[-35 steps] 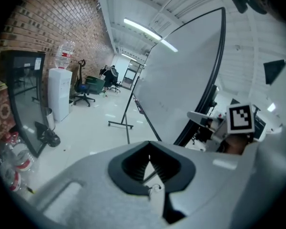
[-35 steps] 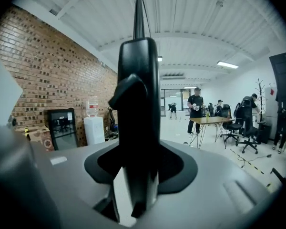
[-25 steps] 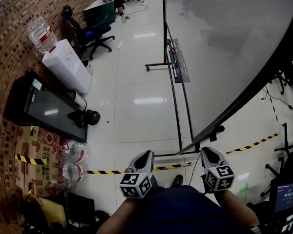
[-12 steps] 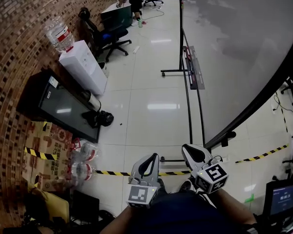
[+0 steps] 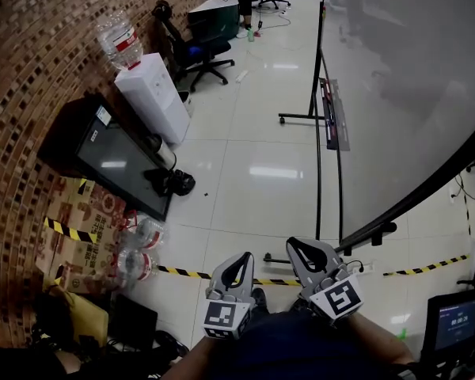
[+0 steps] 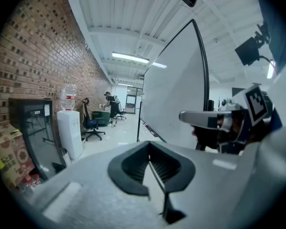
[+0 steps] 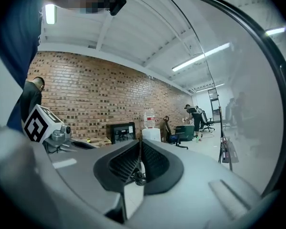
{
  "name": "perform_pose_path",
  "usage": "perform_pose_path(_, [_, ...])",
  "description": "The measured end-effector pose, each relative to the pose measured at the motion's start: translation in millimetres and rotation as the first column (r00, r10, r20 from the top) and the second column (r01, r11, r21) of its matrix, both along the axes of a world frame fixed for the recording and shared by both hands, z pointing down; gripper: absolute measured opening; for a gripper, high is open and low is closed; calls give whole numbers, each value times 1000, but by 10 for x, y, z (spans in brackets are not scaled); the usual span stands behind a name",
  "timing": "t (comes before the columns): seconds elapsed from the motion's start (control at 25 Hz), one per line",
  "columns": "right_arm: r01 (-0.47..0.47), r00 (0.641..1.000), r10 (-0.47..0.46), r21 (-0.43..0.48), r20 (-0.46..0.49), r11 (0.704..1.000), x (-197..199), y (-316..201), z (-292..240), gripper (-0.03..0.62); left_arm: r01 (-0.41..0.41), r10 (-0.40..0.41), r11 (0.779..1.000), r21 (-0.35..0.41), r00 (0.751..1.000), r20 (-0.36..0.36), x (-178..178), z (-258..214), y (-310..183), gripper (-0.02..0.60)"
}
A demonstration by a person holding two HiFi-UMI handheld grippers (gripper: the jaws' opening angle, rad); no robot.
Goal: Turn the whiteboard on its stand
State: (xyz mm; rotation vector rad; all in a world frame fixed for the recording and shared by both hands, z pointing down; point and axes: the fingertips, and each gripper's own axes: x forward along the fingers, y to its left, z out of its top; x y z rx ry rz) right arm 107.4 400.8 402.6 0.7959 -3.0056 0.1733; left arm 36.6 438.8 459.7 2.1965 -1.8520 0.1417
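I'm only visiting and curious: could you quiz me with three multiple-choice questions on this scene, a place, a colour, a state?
1. Where does the water dispenser stand? A) beside the brick wall B) on a shelf C) in a cupboard
2. The floor tape is: A) red-white B) black-yellow C) blue
3. The right tool's jaws are: A) wide apart B) gripping a pen C) together, empty
Answers: A, it stands by the bricks; B, its stripes show it; C, its jaws meet with nothing between.

brick wall [image 5: 32, 70], glossy tiled floor [image 5: 253, 133]
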Motion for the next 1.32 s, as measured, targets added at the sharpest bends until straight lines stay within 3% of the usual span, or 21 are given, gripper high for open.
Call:
perform_pose_path(0.44, [17,1000,-16,66,-16,998,0,76,-52,18,-46,45,999,-13,999,-12,102,4,-93,6])
perform_pose_path(0.72, [-6,1000,6,17,-22,1000,116,40,42,18,-51,50,998,-28,999,-11,199,-160,-180,6])
perform_pose_path(1.0, [1,1000,0,17,-22,1000,121,53,41,18,-50,49,997,-57,999,-17,198,-3,-114,6])
perform_pose_path(1.32, [8,1000,-8,11,-15,1000,110,61,26,18,-47,47,999,-25,999,0,138,144,-67,6])
